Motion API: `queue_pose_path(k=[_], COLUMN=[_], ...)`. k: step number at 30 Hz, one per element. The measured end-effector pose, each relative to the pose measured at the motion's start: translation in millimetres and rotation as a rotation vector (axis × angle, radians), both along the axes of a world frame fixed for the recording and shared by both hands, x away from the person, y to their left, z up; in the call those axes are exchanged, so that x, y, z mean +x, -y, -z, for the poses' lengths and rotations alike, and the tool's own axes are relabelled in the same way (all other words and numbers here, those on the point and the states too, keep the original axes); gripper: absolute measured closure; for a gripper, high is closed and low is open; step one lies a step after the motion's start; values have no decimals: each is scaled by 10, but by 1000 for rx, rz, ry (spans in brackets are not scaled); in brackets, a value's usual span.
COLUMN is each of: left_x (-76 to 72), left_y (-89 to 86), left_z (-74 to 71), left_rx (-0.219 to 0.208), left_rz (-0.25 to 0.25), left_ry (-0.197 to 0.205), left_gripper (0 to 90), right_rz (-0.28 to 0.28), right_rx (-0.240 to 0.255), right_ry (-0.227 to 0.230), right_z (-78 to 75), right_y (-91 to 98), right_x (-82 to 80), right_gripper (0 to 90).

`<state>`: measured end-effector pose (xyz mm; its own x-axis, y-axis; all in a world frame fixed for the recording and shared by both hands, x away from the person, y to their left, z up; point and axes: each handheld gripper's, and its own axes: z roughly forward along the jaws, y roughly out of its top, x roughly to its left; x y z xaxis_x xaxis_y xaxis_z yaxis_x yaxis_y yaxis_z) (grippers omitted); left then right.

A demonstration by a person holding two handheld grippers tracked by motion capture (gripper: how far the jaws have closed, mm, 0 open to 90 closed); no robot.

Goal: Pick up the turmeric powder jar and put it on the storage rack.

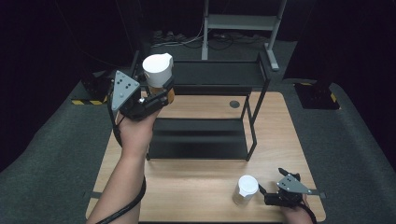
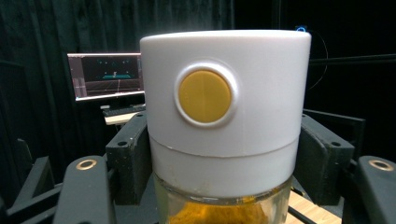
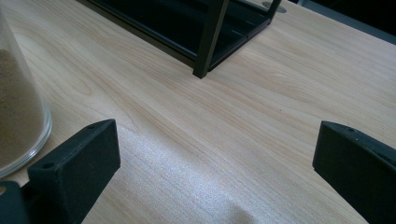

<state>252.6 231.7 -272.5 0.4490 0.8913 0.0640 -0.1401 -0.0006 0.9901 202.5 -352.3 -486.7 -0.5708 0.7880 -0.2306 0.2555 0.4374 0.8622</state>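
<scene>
A glass jar (image 1: pixel 158 70) with a white lid and yellow powder hangs in the air above the left end of the black two-tier rack (image 1: pixel 201 156). My left gripper (image 1: pixel 161 93) is shut on it. In the left gripper view the jar (image 2: pixel 224 116) shows a round yellow button, and a black finger (image 2: pixel 133 158) presses on each side below the lid. A second white-lidded jar (image 1: pixel 245 189) stands on the table near the front right. My right gripper (image 1: pixel 271 179) rests just right of it, open. Its jaws (image 3: pixel 215 154) stand wide with bare wood between, the jar of tan powder (image 3: pixel 18 116) at the left.
The wooden table (image 1: pixel 196 196) has a cable hole (image 1: pixel 234 103) at the back right. The rack's front corner post (image 3: pixel 208 42) stands ahead of the right gripper. A metal stand (image 1: pixel 243 23) is on the floor behind the table. A lit monitor (image 2: pixel 105 74) sits far off.
</scene>
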Motion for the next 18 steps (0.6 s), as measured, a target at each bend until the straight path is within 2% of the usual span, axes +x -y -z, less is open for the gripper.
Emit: queue_pose_path(k=[12,18], left_x=[158,256], left_y=[82,98], left_z=[-48,-103], left_rx=[-10,-11], left_rz=[-10,-30], left_ry=[5,-6], left_gripper=[307,307], right_rz=[1,2], right_rx=[10,8], right_ry=[4,10], right_z=[8,15], right_y=[12,10], right_x=[-10,-19], right_gripper=[0,0])
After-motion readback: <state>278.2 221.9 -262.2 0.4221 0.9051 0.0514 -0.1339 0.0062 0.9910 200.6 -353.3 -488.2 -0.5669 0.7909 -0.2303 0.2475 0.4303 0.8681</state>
